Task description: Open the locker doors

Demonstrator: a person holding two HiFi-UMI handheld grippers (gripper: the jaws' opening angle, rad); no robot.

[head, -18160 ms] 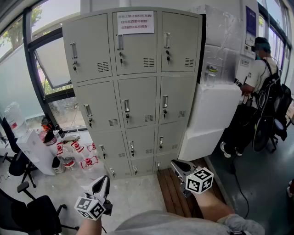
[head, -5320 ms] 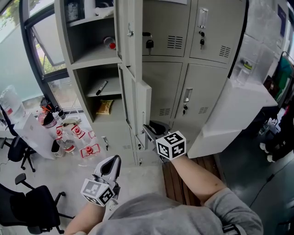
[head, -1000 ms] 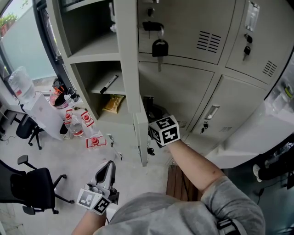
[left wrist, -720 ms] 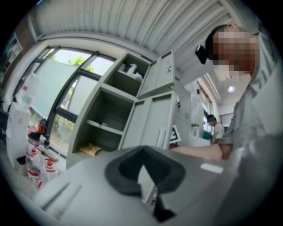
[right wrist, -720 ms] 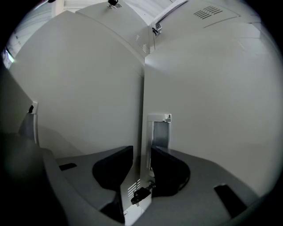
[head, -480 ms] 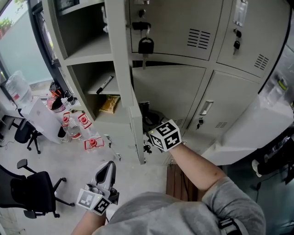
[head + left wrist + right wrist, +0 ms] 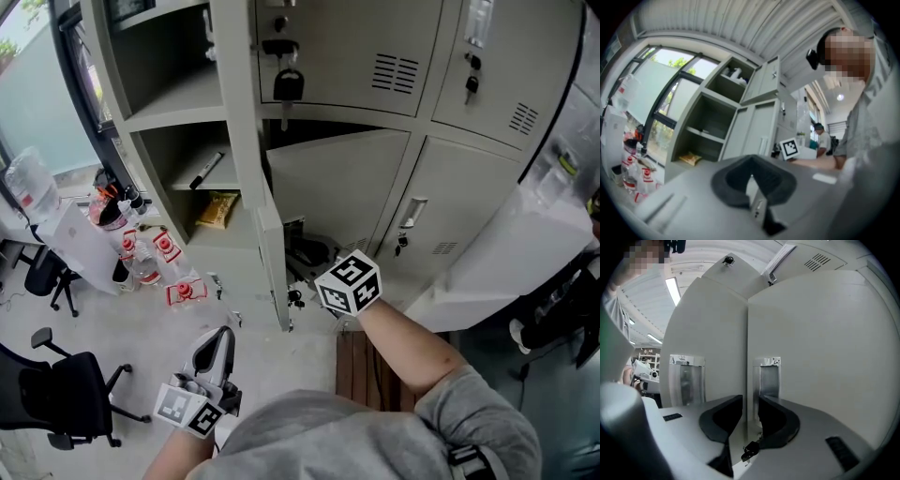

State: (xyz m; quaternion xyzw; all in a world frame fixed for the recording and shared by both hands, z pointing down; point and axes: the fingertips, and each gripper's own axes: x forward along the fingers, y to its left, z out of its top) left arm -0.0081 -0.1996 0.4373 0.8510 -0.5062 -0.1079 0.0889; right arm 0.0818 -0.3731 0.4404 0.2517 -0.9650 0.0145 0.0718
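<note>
The grey locker bank (image 7: 450, 56) fills the head view. Its left column stands open, and that column's doors (image 7: 270, 253) show edge-on. The middle door (image 7: 337, 187) beside them is ajar, with a dark gap along its top. My right gripper (image 7: 302, 251) reaches level to that door's left edge. In the right gripper view its jaws (image 7: 750, 401) have just been closing and clasp the metal handle (image 7: 768, 376), with a key (image 7: 750, 451) dangling below. My left gripper (image 7: 223, 336) hangs low at the left, far from the lockers. Its jaws (image 7: 752, 161) are shut on nothing.
The open shelves hold a marker pen (image 7: 204, 171) and a yellow snack bag (image 7: 217, 210). A padlock with keys (image 7: 286, 84) hangs on the upper middle door. Bottles (image 7: 155, 258) and an office chair (image 7: 56, 394) stand at the left, a white box (image 7: 487, 272) at the right.
My right gripper has drawn back from the lockers, and the middle door has swung out with it. The left gripper has stayed put.
</note>
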